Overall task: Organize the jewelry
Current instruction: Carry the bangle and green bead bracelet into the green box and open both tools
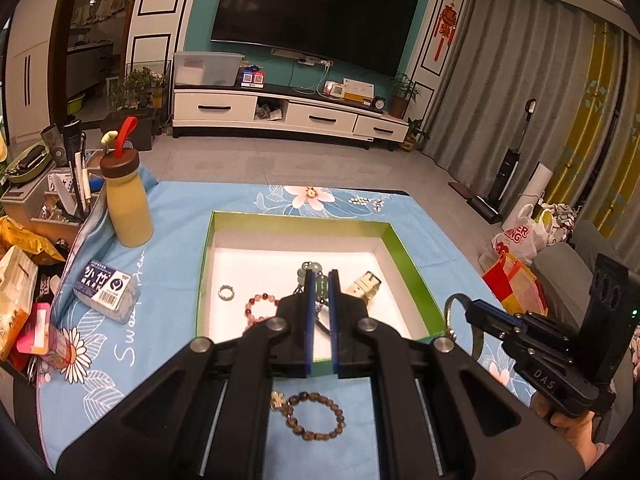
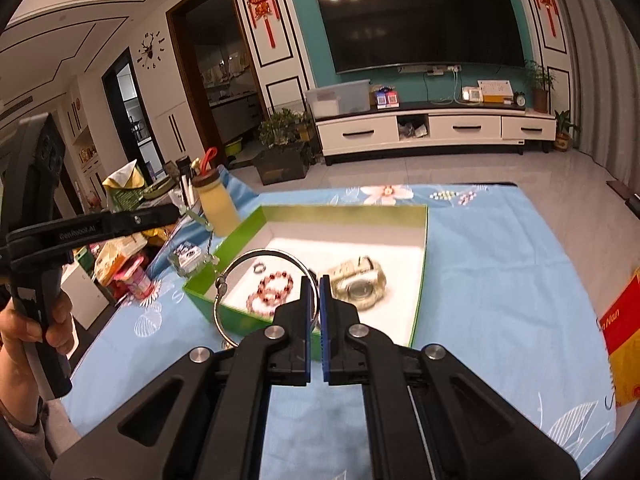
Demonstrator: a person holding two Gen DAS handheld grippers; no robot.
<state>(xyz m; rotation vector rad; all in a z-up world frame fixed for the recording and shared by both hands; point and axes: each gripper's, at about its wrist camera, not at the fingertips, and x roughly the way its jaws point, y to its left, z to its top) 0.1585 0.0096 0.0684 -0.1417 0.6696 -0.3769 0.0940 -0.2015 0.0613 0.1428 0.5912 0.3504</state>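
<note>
A green box (image 1: pixel 408 264) with a white floor sits on the blue floral cloth (image 1: pixel 176 240). Inside lie a silver ring (image 1: pixel 227 292), a red bead bracelet (image 1: pixel 260 308) and a pale watch (image 1: pixel 366 286). My left gripper (image 1: pixel 321 278) hangs over the box, shut on a green jade pendant (image 1: pixel 314 269) whose cord dangles below. From the right wrist view, the left gripper (image 2: pixel 176 210) shows at the left with the pendant (image 2: pixel 208 240) hanging from it. My right gripper (image 2: pixel 314 280) is shut on a silver bangle (image 2: pixel 220 283) above the box's near edge (image 2: pixel 348 212). A brown bead bracelet (image 1: pixel 316 416) lies on the cloth outside the box.
A yellow bottle (image 1: pixel 128 200) with a brown lid and a tissue pack (image 1: pixel 106 292) stand left of the box. Snack bags and a storage bin crowd the table's left edge (image 1: pixel 24 248). Shopping bags (image 1: pixel 516 236) sit on the floor to the right.
</note>
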